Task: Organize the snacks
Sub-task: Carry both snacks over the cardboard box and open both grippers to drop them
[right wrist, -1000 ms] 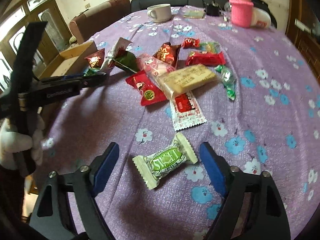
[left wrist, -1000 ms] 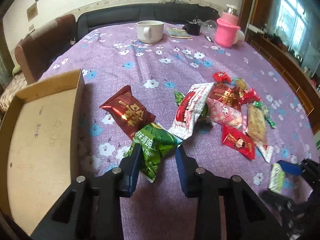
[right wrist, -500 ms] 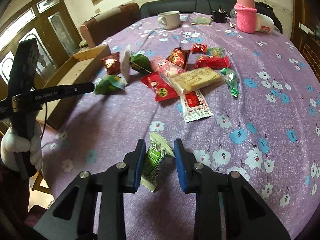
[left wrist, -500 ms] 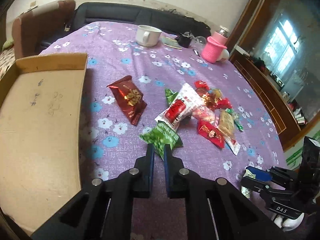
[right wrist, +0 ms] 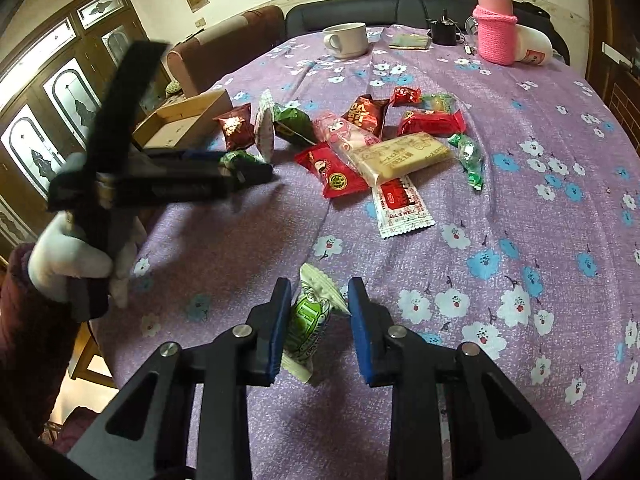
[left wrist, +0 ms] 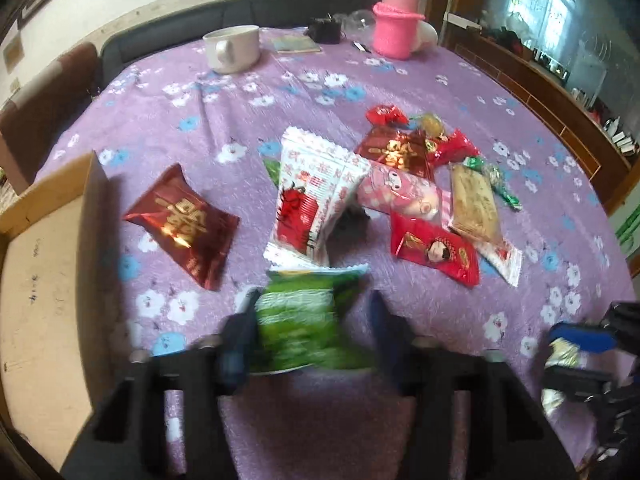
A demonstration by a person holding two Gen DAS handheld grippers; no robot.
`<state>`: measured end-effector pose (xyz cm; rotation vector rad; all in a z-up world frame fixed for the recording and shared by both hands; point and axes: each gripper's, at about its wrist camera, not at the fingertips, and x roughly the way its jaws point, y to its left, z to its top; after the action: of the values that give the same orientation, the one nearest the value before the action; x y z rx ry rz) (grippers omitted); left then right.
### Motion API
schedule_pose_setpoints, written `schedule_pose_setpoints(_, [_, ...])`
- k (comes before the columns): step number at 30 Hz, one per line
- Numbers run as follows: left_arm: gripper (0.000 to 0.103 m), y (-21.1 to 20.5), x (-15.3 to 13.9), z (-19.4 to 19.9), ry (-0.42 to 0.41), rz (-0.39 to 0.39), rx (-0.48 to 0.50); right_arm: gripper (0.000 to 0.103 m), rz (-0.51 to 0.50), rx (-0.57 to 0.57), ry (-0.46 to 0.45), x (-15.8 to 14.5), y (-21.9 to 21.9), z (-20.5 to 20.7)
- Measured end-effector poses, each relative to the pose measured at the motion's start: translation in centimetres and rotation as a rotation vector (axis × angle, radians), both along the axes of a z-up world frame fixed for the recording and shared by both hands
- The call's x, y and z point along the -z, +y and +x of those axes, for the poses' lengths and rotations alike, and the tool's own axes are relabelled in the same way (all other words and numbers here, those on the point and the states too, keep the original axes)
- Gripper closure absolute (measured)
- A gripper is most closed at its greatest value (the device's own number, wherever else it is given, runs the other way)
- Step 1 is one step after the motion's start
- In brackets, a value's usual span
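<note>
Two grippers near the table's front edge. Right gripper [right wrist: 316, 320]: fingers apart, green-white candy [right wrist: 308, 324] upright between, touching left pad, gap on the right; can't tell if gripped. Left gripper [left wrist: 312, 332], blurred: fingers wide apart w/ green bag [left wrist: 304, 320] between them; grip unclear. Beyond, on purple cloth [left wrist: 240, 96]: dark red pack [left wrist: 184, 224] at left, white-red bag [left wrist: 316, 200] leaning upright, snack pile [left wrist: 436, 200] to the right. Cardboard box [left wrist: 40, 300] at far left. Far end: white cup [left wrist: 232, 48], pink flask [left wrist: 396, 28].

Home living room: sofa [right wrist: 360, 8], floral tablecloth [right wrist: 520, 120], mug [right wrist: 346, 40].
</note>
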<state>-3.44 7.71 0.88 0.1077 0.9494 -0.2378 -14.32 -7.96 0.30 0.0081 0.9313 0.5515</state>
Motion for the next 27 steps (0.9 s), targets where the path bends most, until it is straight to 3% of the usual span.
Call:
schedule_pose_setpoints(7, [0.059,3.5,-2.0,-3.0,-0.025,-0.193,-0.060,0.072,0.050,-0.009,0.013,-0.6,-0.5,0.2])
schedule_pose_setpoints(10, [0.059,6.6,-4.2,-5.3,-0.085,-0.270,-0.134,0.072,0.071,-0.032,0.022,-1.0,0.2,0.3])
schedule_pose_setpoints(15, [0.058,12.3,-5.4,-8.0,-0.142,-0.248,-0.302,0.072,0.077,-0.113,-0.001,-2.8,3.6,0.6])
schedule_pose_setpoints(21, [0.058,20.1,-3.9,-10.5,-0.111,-0.236,-0.513,0.072,0.142,-0.264,0.019,-4.9,10.6,1.2])
schedule_pose_setpoints(27, [0.057,23.7,-3.1,-11.5,-0.096,-0.232,-0.612,0.072,0.181,-0.372,0.068,-5.4,17.8,2.4])
